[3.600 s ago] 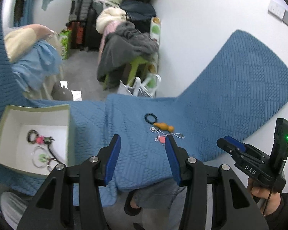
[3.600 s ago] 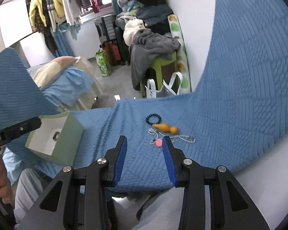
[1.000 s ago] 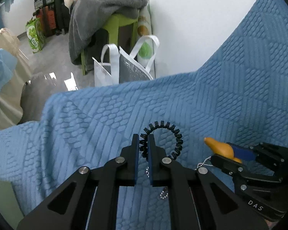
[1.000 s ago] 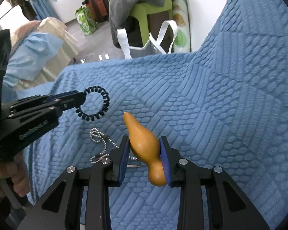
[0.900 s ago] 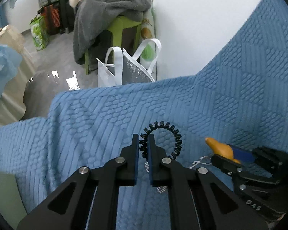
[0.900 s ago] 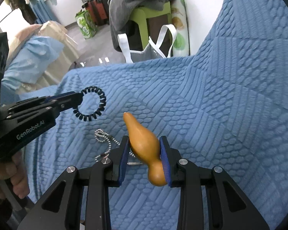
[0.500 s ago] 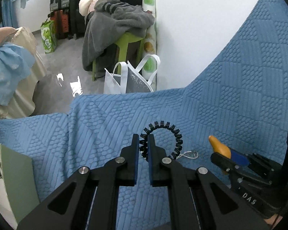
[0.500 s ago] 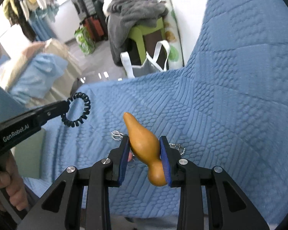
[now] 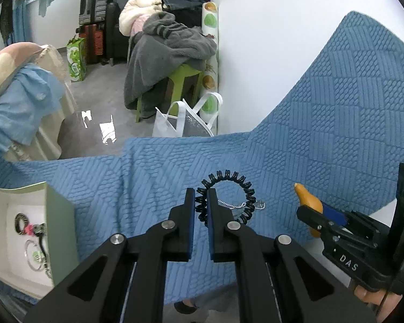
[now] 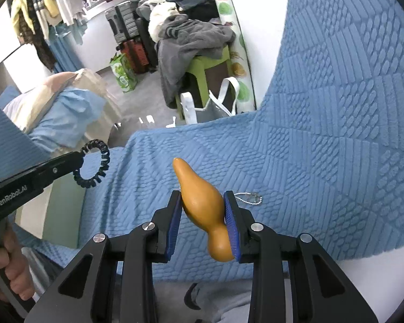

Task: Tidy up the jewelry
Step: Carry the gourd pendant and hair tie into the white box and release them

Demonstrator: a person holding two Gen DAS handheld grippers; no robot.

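Note:
My left gripper (image 9: 201, 207) is shut on a black coiled bracelet (image 9: 249, 197), which hangs in the air above the blue cloth (image 9: 153, 177). In the right wrist view the same bracelet (image 10: 93, 167) shows at the left, held at the left gripper's tips. My right gripper (image 10: 203, 210) is shut on an orange gourd-shaped pendant (image 10: 202, 202), lifted off the cloth; the pendant (image 9: 308, 199) also shows at the right of the left wrist view. A silver bead chain (image 10: 249, 197) lies on the cloth below. A pale green box (image 9: 59, 228) at the lower left holds several pieces of jewelry (image 9: 32, 237).
The blue cloth (image 10: 336, 107) covers the work surface and runs up the white wall at the right. Beyond the far edge are a white tote bag (image 9: 185, 121), a green stool under grey clothes (image 9: 172, 53) and suitcases. A person's hand (image 10: 10, 266) holds the left gripper.
Both grippers have risen from the cloth with the bracelet and the pendant. The views have widened, the green box has come into the left wrist view, and the chain stays on the cloth.

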